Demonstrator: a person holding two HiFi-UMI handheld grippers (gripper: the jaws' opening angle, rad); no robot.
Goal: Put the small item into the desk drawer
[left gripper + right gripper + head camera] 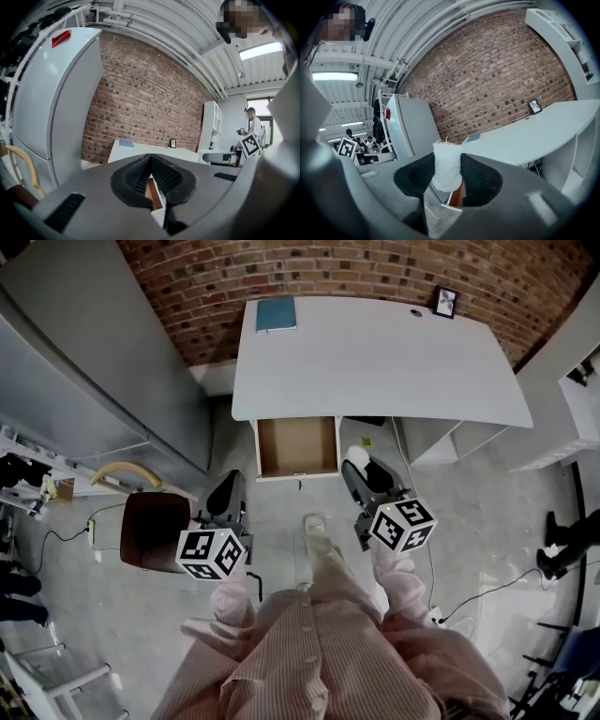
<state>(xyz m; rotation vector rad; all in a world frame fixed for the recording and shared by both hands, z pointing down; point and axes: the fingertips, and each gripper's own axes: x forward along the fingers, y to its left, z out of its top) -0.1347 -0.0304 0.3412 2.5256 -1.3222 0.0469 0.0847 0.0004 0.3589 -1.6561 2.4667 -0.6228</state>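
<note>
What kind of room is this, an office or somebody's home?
Most likely an office or lab workspace: a white desk with an open drawer stands against a bare brick wall, a framed picture sits on the desk, and another person stands nearby.

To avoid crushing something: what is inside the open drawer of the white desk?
Only a bare brown bottom shows in the open white-fronted drawer. Any part still under the white desktop is covered.
</note>
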